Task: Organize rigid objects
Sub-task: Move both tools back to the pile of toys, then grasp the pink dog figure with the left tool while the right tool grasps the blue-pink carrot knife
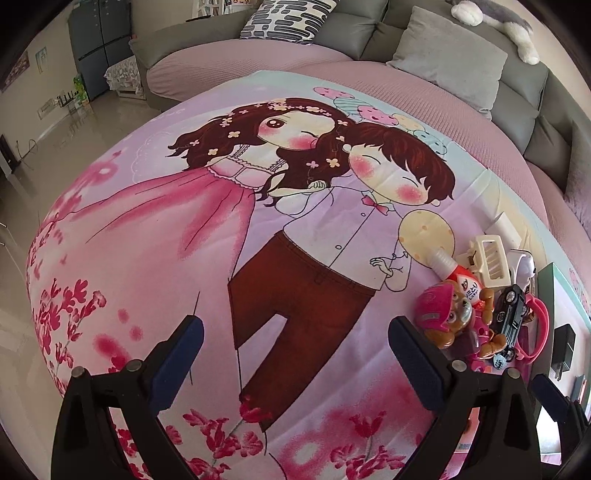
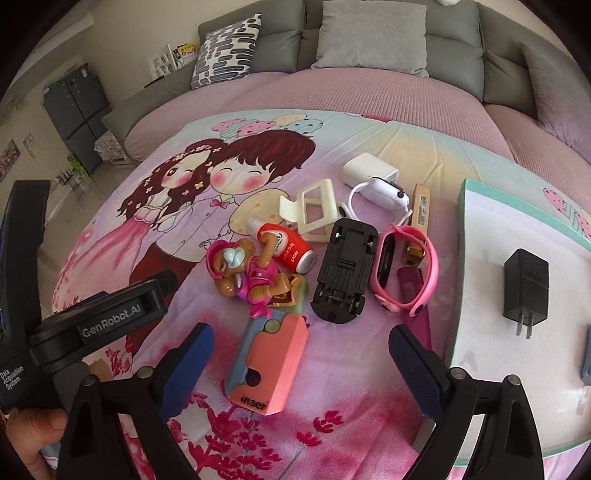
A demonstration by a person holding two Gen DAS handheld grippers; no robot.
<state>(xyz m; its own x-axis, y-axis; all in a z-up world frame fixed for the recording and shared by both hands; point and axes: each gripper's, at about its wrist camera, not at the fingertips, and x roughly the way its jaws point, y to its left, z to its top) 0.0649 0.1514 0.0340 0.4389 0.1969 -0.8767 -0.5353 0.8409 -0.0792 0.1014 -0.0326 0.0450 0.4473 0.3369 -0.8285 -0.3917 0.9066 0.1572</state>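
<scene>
Toys (image 2: 258, 273) lie heaped on a cartoon-print blanket (image 1: 155, 258) spread over a pink bed (image 2: 369, 92), grey cushions (image 2: 373, 33) behind. Both grippers, left (image 1: 295, 332) and right (image 2: 301, 341), hover with jaws wide apart, holding nothing.

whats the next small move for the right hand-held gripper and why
Probably ease the right hand-held gripper down and close on the pink and blue case. Its jaws stand open with nothing held, the case lies between the fingertips as the nearest loose item, and the tray on the right holds only a black charger.
</scene>
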